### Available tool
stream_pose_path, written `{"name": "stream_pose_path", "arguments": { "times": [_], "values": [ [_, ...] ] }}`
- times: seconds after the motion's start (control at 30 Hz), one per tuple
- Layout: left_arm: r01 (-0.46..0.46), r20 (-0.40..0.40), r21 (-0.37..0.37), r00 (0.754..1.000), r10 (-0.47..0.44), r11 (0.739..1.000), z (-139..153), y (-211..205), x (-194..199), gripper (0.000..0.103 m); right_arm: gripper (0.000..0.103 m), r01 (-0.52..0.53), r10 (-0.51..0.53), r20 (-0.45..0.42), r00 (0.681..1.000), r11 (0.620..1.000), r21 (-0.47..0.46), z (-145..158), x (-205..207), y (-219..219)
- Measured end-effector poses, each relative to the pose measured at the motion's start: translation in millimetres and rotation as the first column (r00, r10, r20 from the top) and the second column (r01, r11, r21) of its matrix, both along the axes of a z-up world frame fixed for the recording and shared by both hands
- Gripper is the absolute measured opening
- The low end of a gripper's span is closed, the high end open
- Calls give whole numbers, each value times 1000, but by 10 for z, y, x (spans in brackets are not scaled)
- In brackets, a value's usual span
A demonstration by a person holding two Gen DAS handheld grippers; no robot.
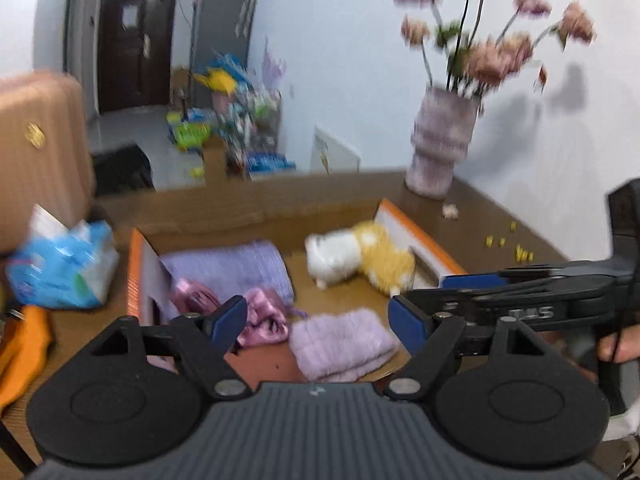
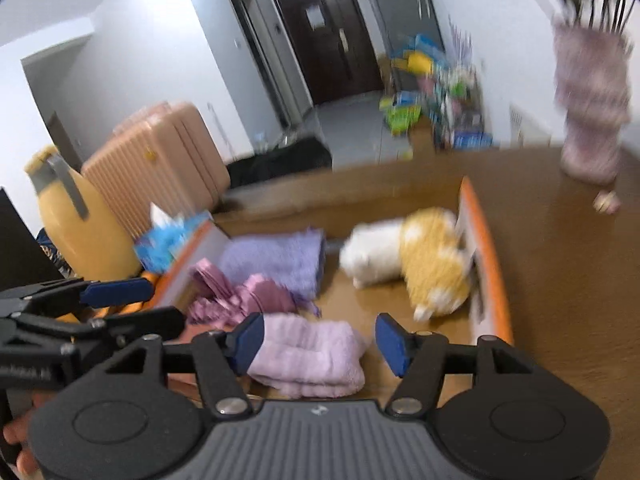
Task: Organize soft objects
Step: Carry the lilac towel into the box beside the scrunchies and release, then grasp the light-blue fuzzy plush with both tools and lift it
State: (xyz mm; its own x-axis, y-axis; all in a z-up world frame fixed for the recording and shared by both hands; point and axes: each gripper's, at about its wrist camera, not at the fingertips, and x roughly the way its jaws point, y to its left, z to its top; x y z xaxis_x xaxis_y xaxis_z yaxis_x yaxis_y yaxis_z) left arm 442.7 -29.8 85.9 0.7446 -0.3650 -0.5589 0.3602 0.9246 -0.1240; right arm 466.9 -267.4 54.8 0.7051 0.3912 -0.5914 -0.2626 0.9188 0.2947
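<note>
Left gripper (image 1: pixel 318 322) jaws apart, nothing between; right gripper (image 2: pixel 320 344) likewise spread, empty. Both hover over near edge of orange-rimmed cardboard box (image 1: pixel 420 228). Inside: folded fluffy lilac towel (image 2: pixel 312 354) nearest, crumpled pink satin cloth (image 1: pixel 266 316), lavender ribbed towel (image 1: pixel 236 270), white-and-yellow plush toy (image 1: pixel 360 254) at right wall

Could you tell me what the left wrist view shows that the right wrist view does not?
Only the left wrist view shows the pink flowers above the vase and small yellow bits on the table. Only the right wrist view shows the yellow jug. Both show the cardboard box holding the plush toy, purple towel, pink satin cloth and folded lilac towel, plus both open tools, left and right.
</note>
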Motion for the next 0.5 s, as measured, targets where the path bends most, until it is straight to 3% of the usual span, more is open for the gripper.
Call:
{"name": "stream_pose_path", "arguments": {
  "times": [0.07, 0.17, 0.2, 0.27, 0.33, 0.43, 0.5],
  "values": [
    [-7, 49, -7, 999, 7, 1000, 219, 63, -229, 84, 66, 26, -24, 77, 997, 999, -29, 303, -251, -70],
    [-26, 108, -19, 994, 27, 999, 439, 161, -563, 86, 88, 96, -78, 238, 968, 993, -63, 687, -741, -159],
    [-55, 143, -16, 988, 57, 998, 481, 186, -700, 87, 89, 115, -90, 295, 951, 991, -68, 771, -902, -178],
    [-109, 228, -15, 967, 110, 994, 523, 213, -955, 103, 89, 144, -102, 362, 927, 985, -90, 876, -1157, -183],
    [-154, 311, -31, 938, 156, 988, 513, 212, -1212, 103, 90, 168, -108, 404, 908, 979, -116, 933, -1361, -169],
    [-153, 318, -31, 935, 155, 988, 509, 211, -1439, 103, 98, 201, -121, 456, 882, 971, -131, 939, -1590, -152],
    [-167, 307, -53, 935, 175, 985, 501, 237, -1576, 103, 98, 224, -143, 462, 875, 967, -125, 925, -1688, -129]
  ]
}}
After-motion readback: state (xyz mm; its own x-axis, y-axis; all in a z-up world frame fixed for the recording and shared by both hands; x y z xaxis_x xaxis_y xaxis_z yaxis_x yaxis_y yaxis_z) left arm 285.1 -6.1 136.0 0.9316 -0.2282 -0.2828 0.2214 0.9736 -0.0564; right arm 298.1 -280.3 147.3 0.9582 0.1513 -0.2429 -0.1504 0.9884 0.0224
